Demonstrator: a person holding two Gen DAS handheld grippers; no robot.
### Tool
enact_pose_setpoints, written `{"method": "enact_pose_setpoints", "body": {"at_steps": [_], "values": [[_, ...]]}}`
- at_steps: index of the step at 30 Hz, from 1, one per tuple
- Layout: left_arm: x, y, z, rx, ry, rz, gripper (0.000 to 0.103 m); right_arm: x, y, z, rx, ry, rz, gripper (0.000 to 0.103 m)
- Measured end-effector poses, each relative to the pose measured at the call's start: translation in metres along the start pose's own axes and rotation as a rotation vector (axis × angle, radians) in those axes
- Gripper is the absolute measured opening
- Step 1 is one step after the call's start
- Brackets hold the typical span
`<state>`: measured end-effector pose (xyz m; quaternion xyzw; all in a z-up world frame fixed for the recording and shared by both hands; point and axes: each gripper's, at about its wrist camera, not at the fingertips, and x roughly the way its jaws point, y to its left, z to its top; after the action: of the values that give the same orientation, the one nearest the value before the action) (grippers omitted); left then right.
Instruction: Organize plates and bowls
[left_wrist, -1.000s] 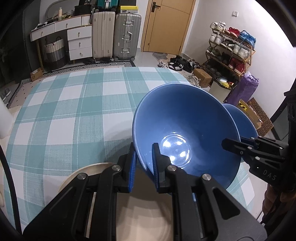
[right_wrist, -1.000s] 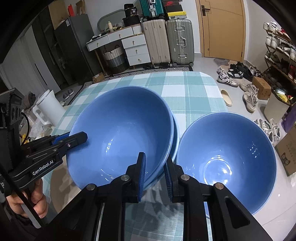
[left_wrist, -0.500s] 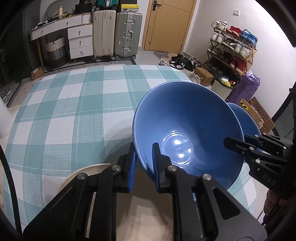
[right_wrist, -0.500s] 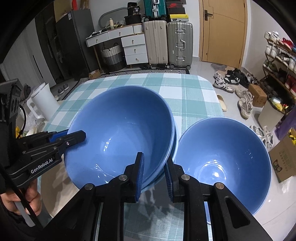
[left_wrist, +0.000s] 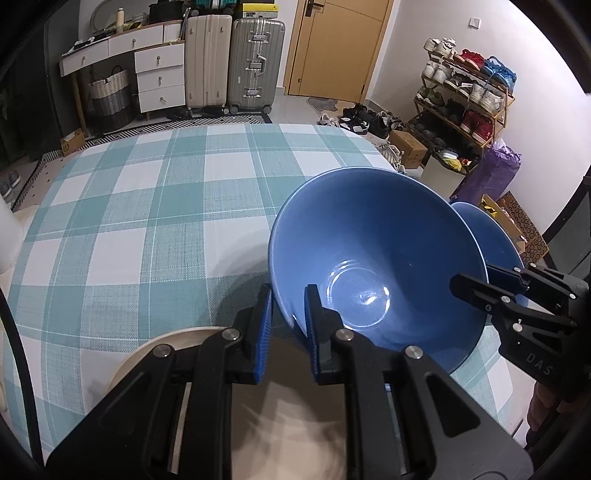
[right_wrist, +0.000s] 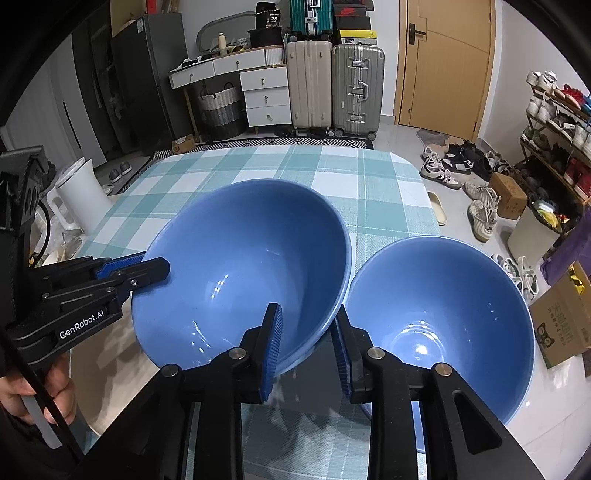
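A large blue bowl (left_wrist: 376, 258) (right_wrist: 240, 266) is held tilted over the checked tablecloth. My left gripper (left_wrist: 288, 295) (right_wrist: 147, 264) is shut on its rim. A thin second rim shows along its right side, as if another bowl is nested under it. My right gripper (right_wrist: 306, 314) (left_wrist: 480, 288) straddles the opposite rim. Its jaws are opening, one pad inside the bowl and the other just off the outer wall. Another blue bowl (right_wrist: 439, 325) (left_wrist: 491, 236) sits upright beside it, near the table's right edge.
A beige plate (left_wrist: 177, 347) lies under my left gripper at the near edge. A white jug (right_wrist: 81, 195) stands at the table's left side. A hand (right_wrist: 37, 391) grips the left handle. Shoes and boxes lie on the floor past the right edge.
The right gripper's jaws have spread apart around the bowl's rim and the view has rolled a little. The left gripper keeps its grip; the bowl has barely shifted.
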<state>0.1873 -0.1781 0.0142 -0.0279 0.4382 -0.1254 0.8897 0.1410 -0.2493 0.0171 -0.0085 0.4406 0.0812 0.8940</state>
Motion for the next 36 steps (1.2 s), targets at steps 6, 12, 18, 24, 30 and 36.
{"method": "enact_pose_setpoints", "body": {"at_steps": [6,12,18,24,30,36], "values": [[0.002,0.005,0.001,-0.014,0.005,-0.007,0.017,0.002,0.001,-0.001,-0.009,0.006,-0.009,0.030],[0.000,0.005,0.001,-0.015,-0.001,-0.027,0.021,0.002,0.005,-0.001,-0.021,0.018,-0.006,0.033],[-0.003,0.005,0.001,-0.026,0.003,-0.031,0.027,0.000,0.006,-0.001,-0.027,0.017,0.007,0.039],[-0.009,0.006,0.002,-0.030,0.002,-0.057,0.060,-0.002,0.007,0.000,-0.026,0.013,0.020,0.057],[-0.022,0.003,0.005,-0.023,-0.026,-0.082,0.082,-0.011,0.005,0.001,-0.005,-0.017,0.032,0.085],[-0.030,0.002,0.006,-0.031,-0.037,-0.091,0.102,-0.025,0.002,0.000,0.008,-0.062,0.003,0.100]]}}
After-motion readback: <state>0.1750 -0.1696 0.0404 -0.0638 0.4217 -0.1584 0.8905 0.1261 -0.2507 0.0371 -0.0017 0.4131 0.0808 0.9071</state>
